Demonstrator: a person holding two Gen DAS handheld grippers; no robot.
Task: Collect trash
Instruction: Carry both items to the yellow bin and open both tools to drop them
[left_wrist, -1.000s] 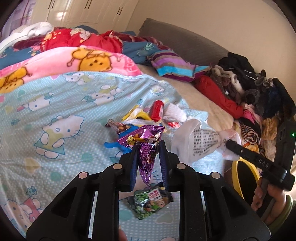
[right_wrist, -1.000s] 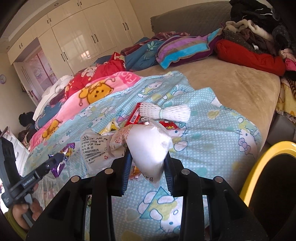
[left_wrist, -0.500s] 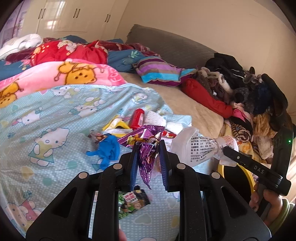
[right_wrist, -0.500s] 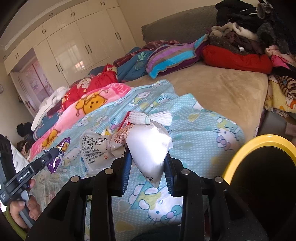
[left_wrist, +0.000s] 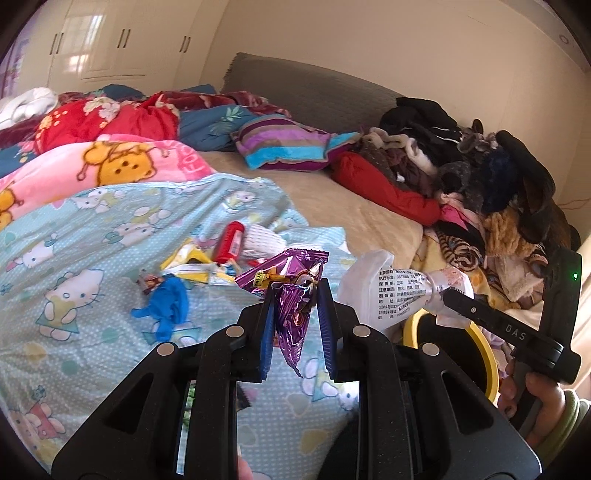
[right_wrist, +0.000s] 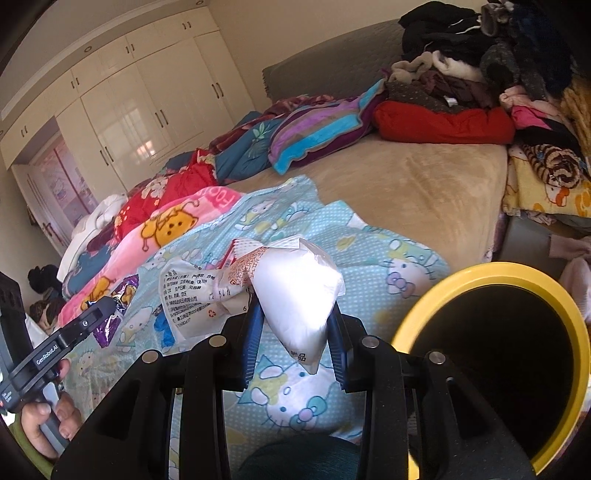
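While both hands angled downward over the bed, the left claw clamped a purple wrapper and the right claw clamped a white bag beside the yellow-rimmed bin.

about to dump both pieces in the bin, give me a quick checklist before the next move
1. Left tool shut on purple wrapper: ok.
2. Right tool shut on white bag: ok.
3. Yellow-rimmed bin mouth open and unblocked: ok.
4. White bag over the bin mouth: not ok, it hangs left of the rim.
5. Purple wrapper over the bin: not ok, it hangs over the blue sheet.
6. Bed clear of trash: not ok, red tube, blue glove and yellow wrapper remain.
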